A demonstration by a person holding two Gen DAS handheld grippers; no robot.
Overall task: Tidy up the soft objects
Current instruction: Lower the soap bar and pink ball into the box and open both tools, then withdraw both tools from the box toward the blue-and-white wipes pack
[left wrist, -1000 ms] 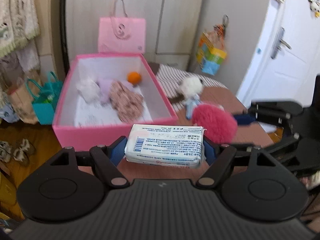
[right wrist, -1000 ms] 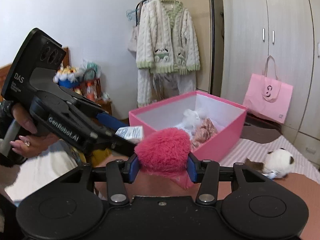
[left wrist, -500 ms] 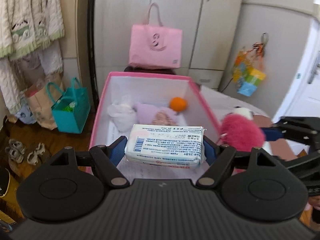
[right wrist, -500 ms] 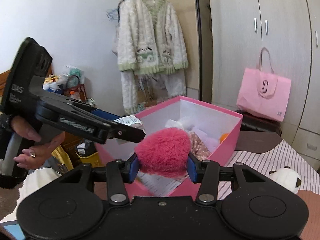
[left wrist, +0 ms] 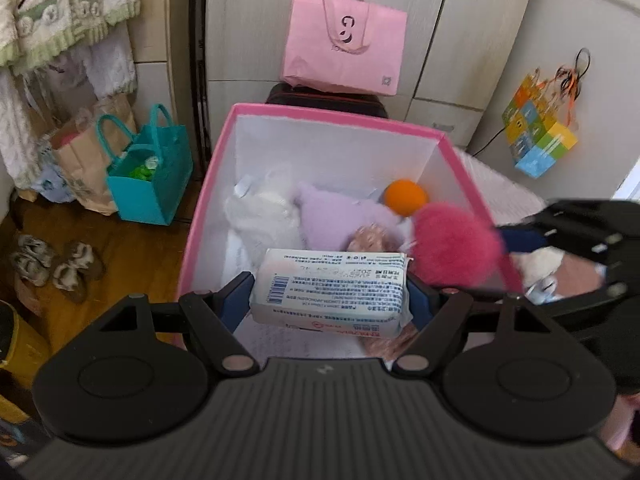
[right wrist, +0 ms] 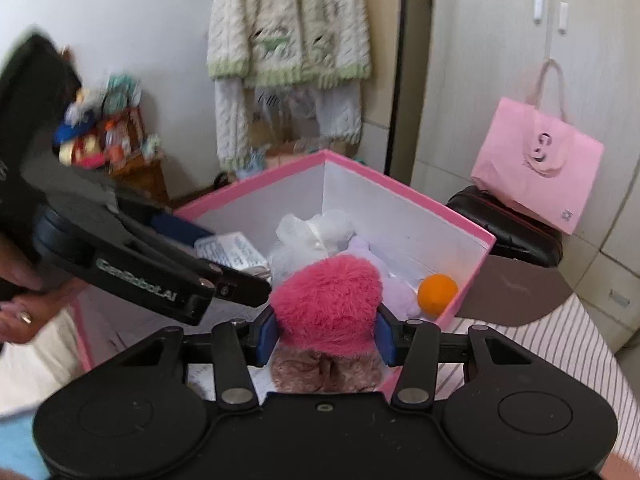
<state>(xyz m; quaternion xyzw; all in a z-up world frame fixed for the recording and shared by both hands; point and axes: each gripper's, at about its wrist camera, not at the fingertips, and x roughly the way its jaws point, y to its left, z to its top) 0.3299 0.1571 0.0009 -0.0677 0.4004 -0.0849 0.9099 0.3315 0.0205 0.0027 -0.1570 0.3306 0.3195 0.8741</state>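
Note:
My left gripper (left wrist: 332, 300) is shut on a white tissue pack (left wrist: 330, 290) and holds it above the open pink box (left wrist: 332, 118). My right gripper (right wrist: 326, 334) is shut on a fuzzy pink pompom (right wrist: 328, 304), also over the box (right wrist: 404, 194); the pompom shows in the left wrist view (left wrist: 456, 242) at the box's right wall. Inside the box lie a white soft item (left wrist: 260, 208), a lilac plush (left wrist: 340, 216), an orange ball (left wrist: 404, 196) and a pinkish-brown plush (right wrist: 324, 372).
A pink paper bag (left wrist: 344, 44) stands behind the box on a dark case (right wrist: 508, 228). A teal bag (left wrist: 150, 176) and shoes (left wrist: 52, 264) are on the floor at left. A white plush toy (left wrist: 540, 268) lies on the table by the striped cloth (right wrist: 560, 344).
Both grippers moved forward from beside the box to over its opening, carrying the tissue pack and the pompom. Both views now look down into the box.

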